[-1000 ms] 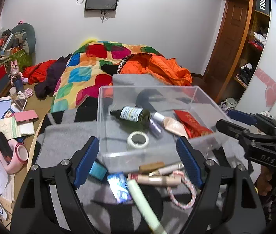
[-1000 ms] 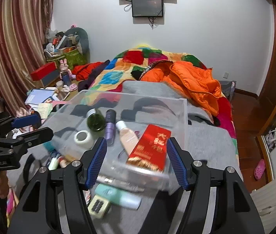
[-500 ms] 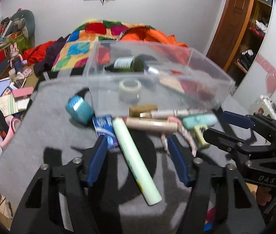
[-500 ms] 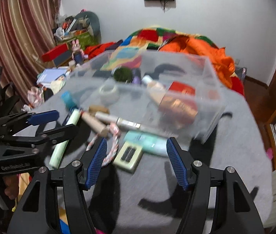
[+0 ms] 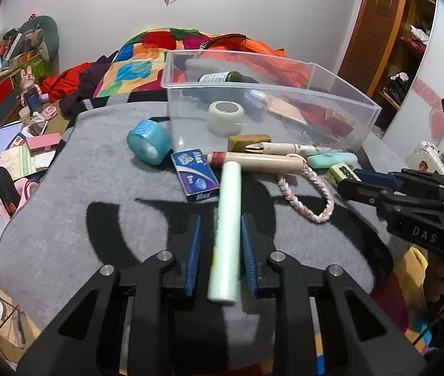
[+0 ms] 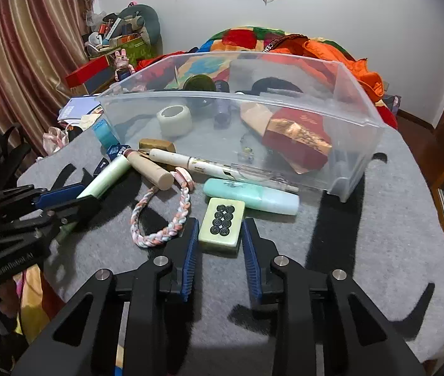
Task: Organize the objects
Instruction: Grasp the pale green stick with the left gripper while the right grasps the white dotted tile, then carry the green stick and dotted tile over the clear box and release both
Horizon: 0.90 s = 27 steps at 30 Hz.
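a pale green tube and a mahjong tile lie flat on the grey mat, near a clear plastic bin holding bottles and tape.

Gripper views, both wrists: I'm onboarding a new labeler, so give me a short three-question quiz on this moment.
1. True or false: the white tape roll lies inside the clear bin.
2. What sits between the jaws of the left gripper? A) blue box B) pale green tube C) braided loop
3. Name the item between the jaws of the right gripper.

Key: 1 true. 2 B, the pale green tube. 3 the mahjong tile, lying on the grey mat; both grippers' jaws have just been closing.
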Motion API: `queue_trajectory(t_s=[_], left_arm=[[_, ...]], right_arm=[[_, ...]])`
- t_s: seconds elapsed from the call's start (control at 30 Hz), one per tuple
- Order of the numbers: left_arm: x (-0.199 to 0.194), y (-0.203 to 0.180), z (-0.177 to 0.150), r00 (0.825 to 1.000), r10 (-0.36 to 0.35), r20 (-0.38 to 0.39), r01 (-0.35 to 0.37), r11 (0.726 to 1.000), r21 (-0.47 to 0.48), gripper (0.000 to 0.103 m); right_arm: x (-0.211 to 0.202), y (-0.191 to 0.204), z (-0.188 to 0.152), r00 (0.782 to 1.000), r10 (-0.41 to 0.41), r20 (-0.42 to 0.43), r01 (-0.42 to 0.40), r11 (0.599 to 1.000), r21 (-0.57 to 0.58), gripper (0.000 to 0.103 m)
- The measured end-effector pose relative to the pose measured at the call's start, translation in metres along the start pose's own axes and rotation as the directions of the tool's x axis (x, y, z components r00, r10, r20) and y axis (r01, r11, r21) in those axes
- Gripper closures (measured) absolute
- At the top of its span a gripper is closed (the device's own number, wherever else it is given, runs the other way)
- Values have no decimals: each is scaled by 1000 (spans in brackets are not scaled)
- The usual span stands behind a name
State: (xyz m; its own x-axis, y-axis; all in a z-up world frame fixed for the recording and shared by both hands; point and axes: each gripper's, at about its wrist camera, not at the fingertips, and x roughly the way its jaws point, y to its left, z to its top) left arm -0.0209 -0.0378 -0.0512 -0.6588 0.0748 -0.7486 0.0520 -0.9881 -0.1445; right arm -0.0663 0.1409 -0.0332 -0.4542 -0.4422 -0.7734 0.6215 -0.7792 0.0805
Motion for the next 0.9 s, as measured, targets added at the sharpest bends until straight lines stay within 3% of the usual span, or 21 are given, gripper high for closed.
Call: queue_trajectory(t_s=[0.3,0.4,0.5,0.9], left_arm=[[15,-6,11,1000,-2,-3,2,1000,21,78],[14,-9,10,1000,-2,8,2,1000,29,88],[10,-8,7,1000,-6,10,6,1000,22,88],[-19,-10,22,996,-21,85,21,1000,4,88]], right_arm=[[4,1,0,1000,-24,-2,24,1000,-17,79],[4,3,-2,1000,-22,4,22,1000,-19,81],[0,-1,-3,1000,-12,14,12,1000,-6,81],[-35,-16,13,993,-2,116,-3,999,43,81]])
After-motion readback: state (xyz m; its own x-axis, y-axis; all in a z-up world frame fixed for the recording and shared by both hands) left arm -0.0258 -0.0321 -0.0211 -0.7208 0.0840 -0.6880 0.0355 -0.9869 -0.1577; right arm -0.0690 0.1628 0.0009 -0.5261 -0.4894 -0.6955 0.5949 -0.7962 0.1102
